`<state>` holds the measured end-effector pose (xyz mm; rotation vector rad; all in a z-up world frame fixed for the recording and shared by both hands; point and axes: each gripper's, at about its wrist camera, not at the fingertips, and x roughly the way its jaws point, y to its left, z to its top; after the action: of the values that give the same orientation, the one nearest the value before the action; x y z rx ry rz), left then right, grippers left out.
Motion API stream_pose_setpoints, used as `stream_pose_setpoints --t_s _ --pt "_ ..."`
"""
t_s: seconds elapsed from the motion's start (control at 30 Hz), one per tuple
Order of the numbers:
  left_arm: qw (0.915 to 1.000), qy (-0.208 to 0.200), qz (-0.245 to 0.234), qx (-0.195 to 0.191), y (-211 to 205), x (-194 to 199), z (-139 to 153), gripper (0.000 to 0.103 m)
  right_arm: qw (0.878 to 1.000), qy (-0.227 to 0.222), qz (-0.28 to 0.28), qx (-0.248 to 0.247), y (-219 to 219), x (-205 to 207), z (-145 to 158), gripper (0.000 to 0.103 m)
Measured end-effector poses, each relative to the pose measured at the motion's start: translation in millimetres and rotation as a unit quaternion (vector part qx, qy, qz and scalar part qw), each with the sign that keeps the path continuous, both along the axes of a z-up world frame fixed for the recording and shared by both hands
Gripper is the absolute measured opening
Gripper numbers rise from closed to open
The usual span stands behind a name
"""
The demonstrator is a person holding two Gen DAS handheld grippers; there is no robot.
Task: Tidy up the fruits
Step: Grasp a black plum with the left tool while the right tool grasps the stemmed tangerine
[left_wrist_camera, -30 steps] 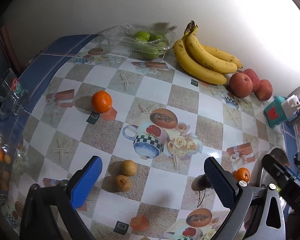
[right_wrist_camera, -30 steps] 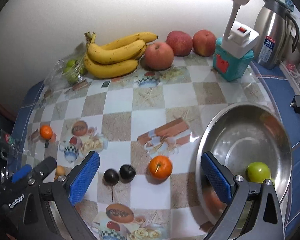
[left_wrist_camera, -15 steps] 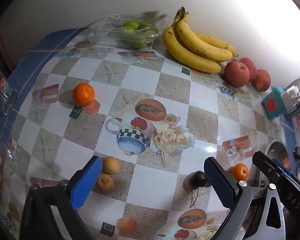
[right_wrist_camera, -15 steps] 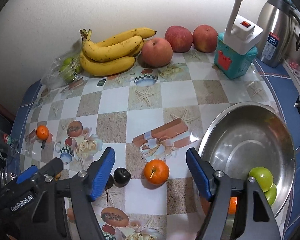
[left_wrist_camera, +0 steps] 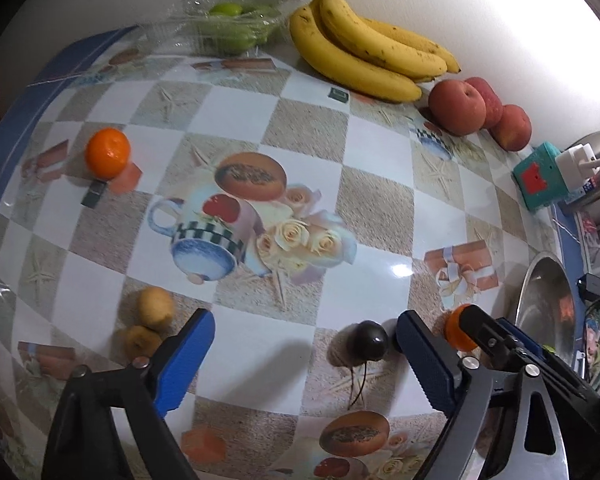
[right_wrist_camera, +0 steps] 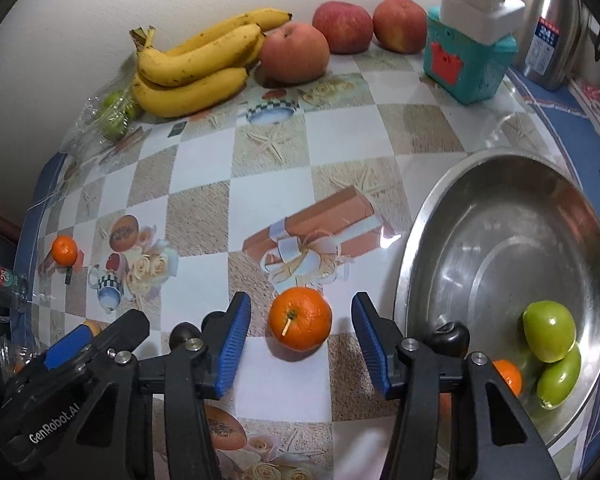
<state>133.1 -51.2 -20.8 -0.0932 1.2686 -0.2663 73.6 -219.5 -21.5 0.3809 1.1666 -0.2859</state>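
In the right wrist view an orange (right_wrist_camera: pixel 300 324) lies on the patterned tablecloth between the blue pads of my right gripper (right_wrist_camera: pixel 302 342). Its jaws are closing, with a small gap left on each side of the fruit. My left gripper (left_wrist_camera: pixel 304 360) hangs wide over the cloth, its jaws closing a little. A dark round fruit (left_wrist_camera: pixel 368 340) with a stem sits just inside its right pad (left_wrist_camera: pixel 424 364), untouched. Two brown fruits (left_wrist_camera: pixel 154 306) lie just outside its left pad. The steel bowl (right_wrist_camera: pixel 420 240) on the right holds green fruits (right_wrist_camera: pixel 548 336), a dark fruit and a small orange.
Along the wall are bananas (left_wrist_camera: pixel 364 48), three red apples (left_wrist_camera: pixel 456 106) and a plastic tray of green fruits (left_wrist_camera: pixel 228 28). A lone orange (left_wrist_camera: pixel 107 153) sits far left. A teal box with a white plug (right_wrist_camera: pixel 468 56) and a steel flask (right_wrist_camera: pixel 552 32) stand at the back right.
Both grippers have sunk toward the table. The right jaws have narrowed from wide to close around the orange. The dark fruit now lies between the left jaws, which narrowed slightly.
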Motion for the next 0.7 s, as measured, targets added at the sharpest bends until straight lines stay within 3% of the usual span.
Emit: stream_pose_setpoints --t_s 0.27,0.5,0.7 --pt "0.9994 0.024 -0.008 -0.025 -4.4 -0.6 -6.3 0.079 1.000 0.010 0.001 0.011 0.7 0.0 -12.1 0.046" --pt "0.9987 0.033 -0.023 -0.032 -13.8 -2.3 -9.8 0.051 1.000 0.013 0.002 0.016 0.9 -0.6 -13.8 0.046" --pt "0.9980 0.040 -0.033 -0.037 -18.8 -3.0 -12.3 0.042 1.000 0.015 -0.002 0.019 -0.7 -0.3 -15.2 0.046"
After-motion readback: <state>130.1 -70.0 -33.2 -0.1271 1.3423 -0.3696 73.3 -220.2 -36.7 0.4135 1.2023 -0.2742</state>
